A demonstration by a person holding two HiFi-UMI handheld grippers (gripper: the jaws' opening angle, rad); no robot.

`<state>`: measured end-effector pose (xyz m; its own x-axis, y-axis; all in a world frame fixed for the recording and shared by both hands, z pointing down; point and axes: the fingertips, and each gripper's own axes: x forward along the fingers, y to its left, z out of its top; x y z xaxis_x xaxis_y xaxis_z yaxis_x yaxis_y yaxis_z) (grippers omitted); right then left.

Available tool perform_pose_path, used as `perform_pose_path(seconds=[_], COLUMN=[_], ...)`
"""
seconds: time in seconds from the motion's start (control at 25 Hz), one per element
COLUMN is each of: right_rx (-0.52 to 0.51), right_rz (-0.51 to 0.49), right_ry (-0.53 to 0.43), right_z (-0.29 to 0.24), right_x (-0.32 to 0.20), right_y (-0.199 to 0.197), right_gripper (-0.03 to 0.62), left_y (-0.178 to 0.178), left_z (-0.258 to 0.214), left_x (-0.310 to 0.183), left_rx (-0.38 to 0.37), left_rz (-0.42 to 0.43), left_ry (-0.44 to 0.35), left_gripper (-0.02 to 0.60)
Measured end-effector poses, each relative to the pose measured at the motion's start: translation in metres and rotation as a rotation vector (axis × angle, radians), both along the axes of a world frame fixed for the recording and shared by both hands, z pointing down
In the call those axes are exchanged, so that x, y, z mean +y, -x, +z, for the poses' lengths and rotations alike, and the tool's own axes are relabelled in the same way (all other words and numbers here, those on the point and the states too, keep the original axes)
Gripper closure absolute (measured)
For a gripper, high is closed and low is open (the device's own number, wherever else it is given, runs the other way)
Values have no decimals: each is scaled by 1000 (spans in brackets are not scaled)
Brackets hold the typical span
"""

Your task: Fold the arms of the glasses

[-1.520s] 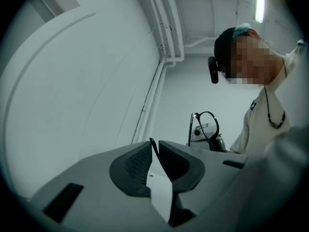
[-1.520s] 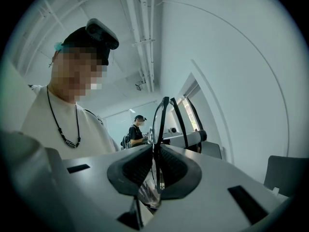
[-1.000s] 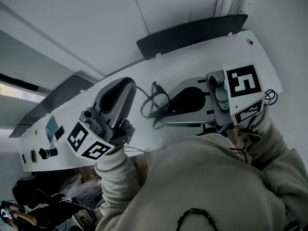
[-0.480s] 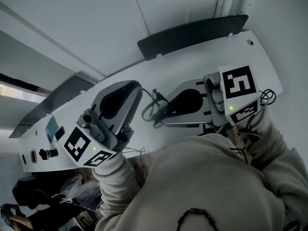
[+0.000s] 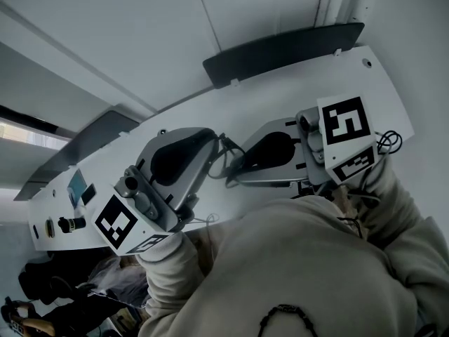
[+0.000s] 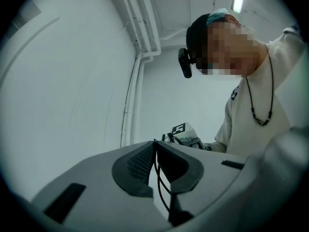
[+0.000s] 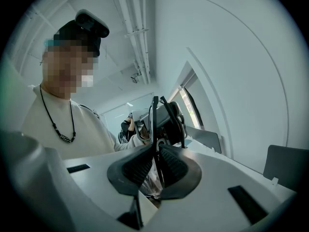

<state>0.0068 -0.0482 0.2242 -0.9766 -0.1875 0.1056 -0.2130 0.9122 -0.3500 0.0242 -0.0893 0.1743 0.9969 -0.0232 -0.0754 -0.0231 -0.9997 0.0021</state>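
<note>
I hold the thin black-framed glasses (image 5: 226,154) in the air in front of my chest, between the two grippers. In the head view my left gripper (image 5: 210,142) comes in from the left and its tips reach the glasses. In the left gripper view that gripper (image 6: 155,146) is shut on a thin black arm of the glasses (image 6: 160,180), which runs down between the pads. My right gripper (image 5: 236,165) comes in from the right. In the right gripper view it (image 7: 157,150) is shut on the glasses (image 7: 153,116), which stick up above the tips.
A long white table (image 5: 302,79) lies beyond the grippers, with dark chair backs (image 5: 280,48) along its far side. A black knob (image 5: 70,223) and a small blue item (image 5: 76,186) sit at its left end. A cable (image 5: 389,142) loops off the right gripper.
My left gripper has moved right, toward the right gripper, and rolled a little. The loop of glasses showing between the two grippers has shrunk. The right gripper has stayed put.
</note>
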Motion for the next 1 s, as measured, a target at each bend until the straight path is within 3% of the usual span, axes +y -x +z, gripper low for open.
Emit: perform_pose_path(seconds=[0.72, 1.0], right_rx=[26, 74], right_rz=[1, 10], right_ry=[4, -11], right_z=[3, 5], right_x=[-1, 0], right_y=[0, 0], right_gripper=[539, 539], left_y=[0, 0], left_z=[0, 5], left_x=[3, -4], left_rx=[45, 22], left_rz=[9, -51], left_ry=[51, 4], left_gripper=[561, 560])
